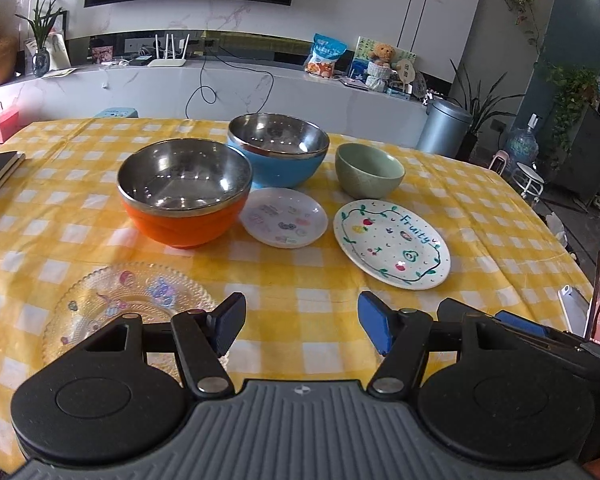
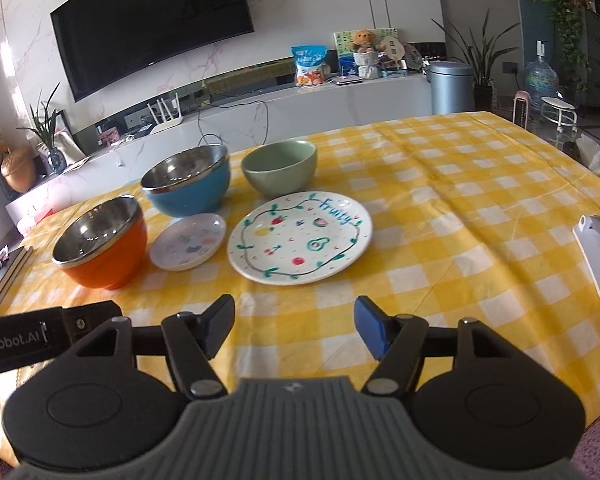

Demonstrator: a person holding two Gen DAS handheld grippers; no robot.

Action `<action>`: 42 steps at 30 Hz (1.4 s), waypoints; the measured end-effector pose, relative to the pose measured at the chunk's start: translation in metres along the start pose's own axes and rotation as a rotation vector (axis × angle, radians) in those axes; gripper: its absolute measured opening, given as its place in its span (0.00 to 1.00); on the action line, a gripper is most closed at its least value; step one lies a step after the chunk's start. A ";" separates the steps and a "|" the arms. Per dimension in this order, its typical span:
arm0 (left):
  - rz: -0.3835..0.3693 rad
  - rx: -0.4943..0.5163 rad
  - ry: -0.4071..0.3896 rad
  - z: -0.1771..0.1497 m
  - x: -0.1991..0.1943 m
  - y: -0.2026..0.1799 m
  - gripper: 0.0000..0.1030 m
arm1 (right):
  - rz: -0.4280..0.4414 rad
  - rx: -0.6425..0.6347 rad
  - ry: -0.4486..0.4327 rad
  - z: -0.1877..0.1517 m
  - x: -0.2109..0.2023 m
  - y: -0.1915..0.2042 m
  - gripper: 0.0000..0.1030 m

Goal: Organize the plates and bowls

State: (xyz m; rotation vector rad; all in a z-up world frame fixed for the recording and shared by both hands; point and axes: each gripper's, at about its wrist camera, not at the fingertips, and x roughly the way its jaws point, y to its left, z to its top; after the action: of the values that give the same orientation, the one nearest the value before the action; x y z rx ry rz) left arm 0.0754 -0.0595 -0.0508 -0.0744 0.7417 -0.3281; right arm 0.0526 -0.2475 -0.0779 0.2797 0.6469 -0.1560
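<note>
Both grippers' jaws spread and empty over the checked cloth (image 1: 300, 304), glass plate (image 1: 140, 292) beside the left gripper (image 1: 302, 322), fruit plate (image 2: 300, 236) beyond the right gripper (image 2: 294, 326).

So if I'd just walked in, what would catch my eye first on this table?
Probably the yellow checked tablecloth, then the white "Fruity" plate painted with fruit near its middle. Left of it sit a small white plate, an orange bowl and a blue bowl, both steel-lined, with a green bowl behind. Both grippers are open and empty.
</note>
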 end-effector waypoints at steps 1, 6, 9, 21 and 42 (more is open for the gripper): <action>-0.009 0.001 0.000 0.002 0.004 -0.002 0.73 | -0.007 0.004 -0.002 0.001 0.002 -0.003 0.67; -0.038 -0.002 0.003 0.009 0.025 -0.009 0.73 | -0.031 0.023 -0.006 0.009 0.014 -0.018 0.67; -0.053 -0.013 0.000 0.016 0.038 -0.013 0.73 | -0.051 0.017 -0.014 0.016 0.024 -0.023 0.67; -0.116 -0.087 0.049 0.028 0.097 -0.014 0.57 | -0.052 0.061 -0.026 0.041 0.069 -0.043 0.50; -0.156 -0.134 0.050 0.030 0.134 -0.017 0.31 | 0.059 0.240 0.044 0.050 0.122 -0.077 0.21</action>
State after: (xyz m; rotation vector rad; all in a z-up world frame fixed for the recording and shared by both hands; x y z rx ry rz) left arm 0.1835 -0.1197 -0.1128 -0.2521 0.8092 -0.4300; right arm 0.1597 -0.3427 -0.1308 0.5340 0.6631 -0.1711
